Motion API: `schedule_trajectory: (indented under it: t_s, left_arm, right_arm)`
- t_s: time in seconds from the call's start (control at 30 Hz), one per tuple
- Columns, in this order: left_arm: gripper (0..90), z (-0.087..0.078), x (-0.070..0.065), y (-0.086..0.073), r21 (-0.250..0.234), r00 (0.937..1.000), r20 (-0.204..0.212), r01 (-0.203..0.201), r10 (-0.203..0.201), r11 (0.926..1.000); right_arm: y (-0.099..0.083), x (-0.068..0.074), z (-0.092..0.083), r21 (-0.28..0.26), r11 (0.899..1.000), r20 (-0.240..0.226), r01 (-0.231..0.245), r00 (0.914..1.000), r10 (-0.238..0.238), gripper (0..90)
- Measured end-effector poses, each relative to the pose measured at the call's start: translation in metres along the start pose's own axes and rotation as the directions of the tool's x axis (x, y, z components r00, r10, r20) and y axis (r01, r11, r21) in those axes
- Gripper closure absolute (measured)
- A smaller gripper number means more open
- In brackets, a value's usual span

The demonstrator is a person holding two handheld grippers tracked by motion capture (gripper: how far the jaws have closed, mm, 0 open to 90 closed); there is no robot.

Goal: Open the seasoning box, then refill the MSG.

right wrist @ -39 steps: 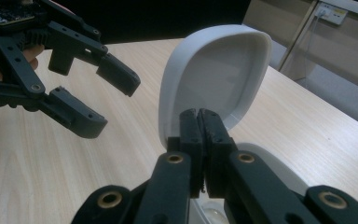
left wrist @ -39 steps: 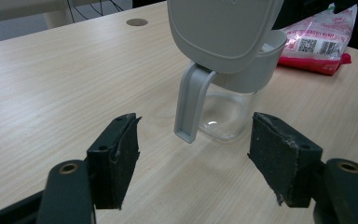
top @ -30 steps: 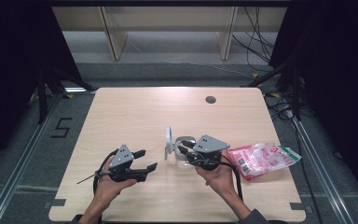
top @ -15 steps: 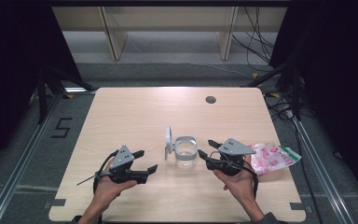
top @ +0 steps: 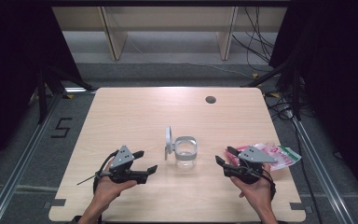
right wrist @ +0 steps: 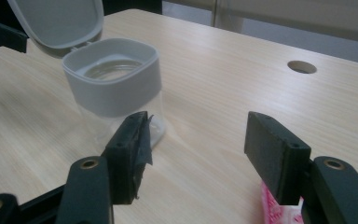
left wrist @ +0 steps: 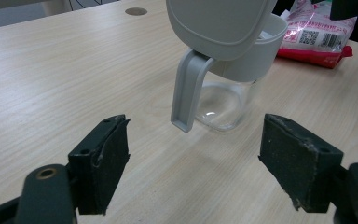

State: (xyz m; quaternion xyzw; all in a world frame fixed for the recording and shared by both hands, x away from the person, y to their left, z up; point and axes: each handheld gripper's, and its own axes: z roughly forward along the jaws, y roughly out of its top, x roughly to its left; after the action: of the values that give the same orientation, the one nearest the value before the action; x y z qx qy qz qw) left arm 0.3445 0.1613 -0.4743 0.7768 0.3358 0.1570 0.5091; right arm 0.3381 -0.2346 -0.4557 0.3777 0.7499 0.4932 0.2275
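A clear jar (top: pixel 185 152) with a grey collar stands mid-table, its grey lid (top: pixel 168 142) hinged open and upright on its left side. In the left gripper view the jar (left wrist: pixel 228 93) is just ahead, the lid's latch (left wrist: pixel 186 91) hanging down. My left gripper (top: pixel 145 161) rests left of the jar, open and empty, its jaws having just widened a little. My right gripper (top: pixel 224 155) is to the right of the jar and apart from it. Its jaws have just been opening, with nothing between them. The right gripper view shows the jar (right wrist: pixel 114 86) ahead on the left.
A pink snack packet (top: pixel 277 156) lies on the table just behind my right gripper; its corner (right wrist: pixel 279 210) shows under the right jaw. A round cable hole (top: pixel 210 99) sits near the far edge. Dark floor and cables surround the table.
My right gripper has drawn back to the right, away from the jar, and its jaws have spread. The jar stands alone with its lid up. The left hand has stayed put.
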Motion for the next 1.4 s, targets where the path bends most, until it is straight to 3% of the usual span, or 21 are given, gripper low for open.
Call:
schedule_trajectory:
  t_s: [0.1,0.3,0.33,0.4,0.43,0.47,0.53,0.57,0.6,0.7,0.8,0.87,0.93,0.97,1.03,1.13,1.2,1.23,1.33,1.37,1.4]
  left_arm:
    - [23.0,0.000,-0.001,-0.001,0.003,1.0000,-0.003,0.001,-0.001,1.0000]
    - [23.0,-0.001,0.000,-0.002,0.007,1.0000,0.005,-0.005,0.005,1.0000]
    - [23.0,-0.001,0.000,-0.002,0.009,1.0000,-0.001,-0.009,0.009,0.9999]
    - [22.9,-0.001,-0.001,-0.003,0.009,1.0000,0.001,-0.007,0.007,0.9999]
    - [22.9,0.000,-0.001,-0.003,0.010,1.0000,-0.002,0.001,-0.001,1.0000]
    - [22.9,0.000,-0.001,-0.003,0.009,1.0000,0.005,-0.001,0.001,1.0000]
    - [22.9,0.001,0.000,-0.003,0.011,0.9998,0.009,-0.017,0.017,0.9998]
    - [22.9,0.001,0.000,-0.003,0.017,0.9998,0.004,-0.020,0.020,0.9996]
    - [22.9,0.001,0.000,-0.004,0.016,0.9999,0.005,-0.009,0.009,0.9998]
    - [22.9,0.002,-0.001,-0.004,0.016,0.9999,0.007,0.009,-0.009,0.9998]
    - [22.9,0.002,-0.002,-0.005,0.018,1.0000,0.006,0.002,-0.003,0.9998]
    - [22.9,0.000,-0.001,-0.004,0.020,0.9996,0.005,-0.030,0.029,0.9994]
    - [22.9,0.001,-0.002,-0.006,0.015,1.0000,-0.002,0.004,-0.004,0.9999]
    - [22.9,0.000,0.000,-0.006,0.019,0.9999,-0.006,-0.013,0.013,0.9997]
    - [22.9,0.000,-0.001,-0.007,0.019,1.0000,-0.001,-0.003,0.003,0.9998]
    - [22.9,0.001,-0.001,-0.007,0.026,0.9997,0.004,-0.024,0.024,0.9994]
    - [22.9,0.002,-0.003,-0.008,0.025,1.0000,0.000,-0.010,0.010,0.9996]
    - [22.9,0.001,-0.002,-0.008,0.027,0.9997,0.001,-0.025,0.025,0.9993]
    - [22.9,0.001,-0.002,-0.008,0.024,0.9997,0.003,-0.023,0.023,0.9995]
    - [22.9,0.000,-0.003,-0.009,0.021,1.0000,0.000,0.002,-0.002,0.9998]
    - [22.9,0.000,-0.002,-0.008,0.023,0.9997,-0.002,-0.023,0.023,0.9995]
  right_arm:
    - [-0.003,-0.005,-0.008,0.023,1.000,0.032,0.013,0.9994,-0.014,41.1]
    - [-0.010,-0.012,-0.020,0.013,1.000,0.062,-0.007,0.9981,0.006,41.2]
    - [-0.012,-0.015,-0.024,0.016,1.000,0.086,0.004,0.9962,-0.005,41.2]
    - [-0.015,-0.015,-0.029,0.025,0.999,0.107,-0.024,0.9941,0.021,41.2]
    - [-0.016,-0.019,-0.030,0.018,1.000,0.108,-0.001,0.9942,-0.001,41.3]
    - [-0.017,-0.017,-0.033,0.028,0.999,0.123,-0.037,0.9919,0.033,41.2]
    - [-0.020,-0.020,-0.036,0.023,0.999,0.122,-0.041,0.9919,0.038,41.3]
    - [-0.021,-0.023,-0.037,0.019,1.000,0.123,-0.018,0.9922,0.015,41.2]
    - [-0.022,-0.020,-0.040,0.024,0.998,0.130,-0.059,0.9899,0.055,41.2]
    - [-0.026,-0.025,-0.045,0.013,0.999,0.134,-0.039,0.9903,0.037,41.2]
    - [-0.028,-0.028,-0.048,0.018,1.000,0.158,-0.026,0.9872,0.023,41.3]
    - [-0.030,-0.030,-0.051,0.013,0.999,0.164,-0.035,0.9860,0.032,41.5]
    - [-0.032,-0.034,-0.056,0.019,0.999,0.185,-0.027,0.9825,0.024,41.4]
    - [-0.032,-0.036,-0.058,0.025,0.999,0.188,-0.031,0.9818,0.026,41.4]
    - [-0.036,-0.040,-0.064,0.009,0.998,0.212,-0.057,0.9757,0.054,41.3]
    - [-0.038,-0.041,-0.066,0.023,0.998,0.215,-0.057,0.9753,0.051,41.3]
    - [-0.039,-0.041,-0.068,0.022,0.998,0.221,-0.058,0.9739,0.052,41.3]
    - [-0.039,-0.037,-0.069,0.024,0.992,0.225,-0.121,0.9678,0.113,41.2]
    - [-0.041,-0.042,-0.073,0.025,0.993,0.247,-0.111,0.9637,0.102,40.8]
    - [-0.041,-0.042,-0.073,0.025,0.993,0.247,-0.111,0.9637,0.102,40.8]
    - [-0.042,-0.042,-0.074,0.021,0.992,0.253,-0.123,0.9606,0.114,40.7]
